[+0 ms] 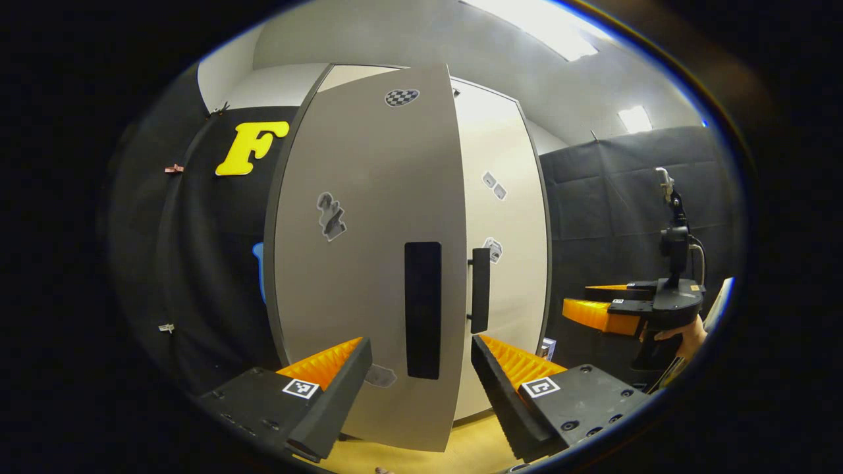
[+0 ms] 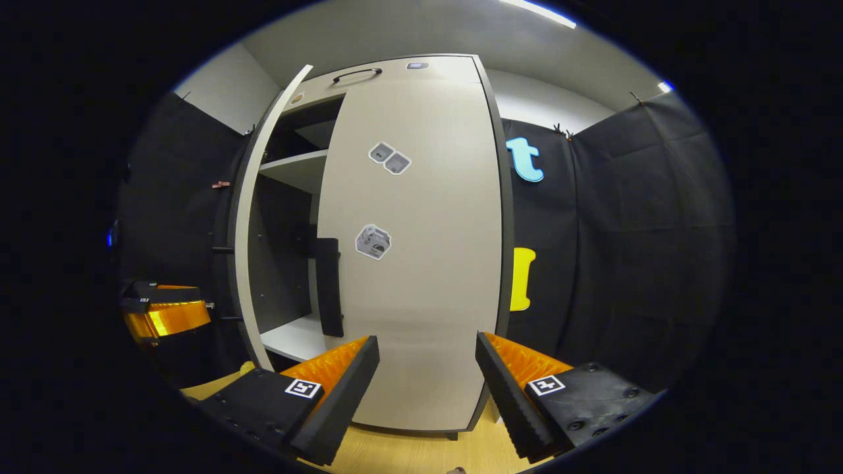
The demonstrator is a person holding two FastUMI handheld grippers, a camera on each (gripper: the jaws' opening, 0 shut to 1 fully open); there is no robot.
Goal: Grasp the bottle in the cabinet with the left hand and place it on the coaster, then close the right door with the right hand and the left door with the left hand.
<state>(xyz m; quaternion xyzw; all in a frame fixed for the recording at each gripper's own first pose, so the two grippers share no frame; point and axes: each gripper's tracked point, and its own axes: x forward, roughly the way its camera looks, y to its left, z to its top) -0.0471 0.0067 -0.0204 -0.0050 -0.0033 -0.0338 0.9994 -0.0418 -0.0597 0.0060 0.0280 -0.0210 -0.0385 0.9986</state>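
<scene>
The cabinet's left door [image 1: 369,263] stands ajar straight ahead in the left gripper view, its black handle [image 1: 422,309] just beyond my left gripper [image 1: 421,355], which is open and holds nothing. The right door [image 2: 421,263] lies flat against the cabinet front, with its handle [image 1: 480,289] beside the left door's edge. In the right gripper view my right gripper [image 2: 428,349] is open and empty, close in front of that door. There the left door's edge [image 2: 253,217] swings outward, and shelves [image 2: 296,168] show in the gap.
The cabinet stands on a wooden tabletop [image 2: 395,454]. Black cloth walls close in on both sides. A hand holds the right gripper [image 1: 578,297] off to the right of the cabinet. The left gripper [image 2: 191,301] hovers left of the ajar door. A small pale object [image 1: 548,347] sits by the cabinet's right foot.
</scene>
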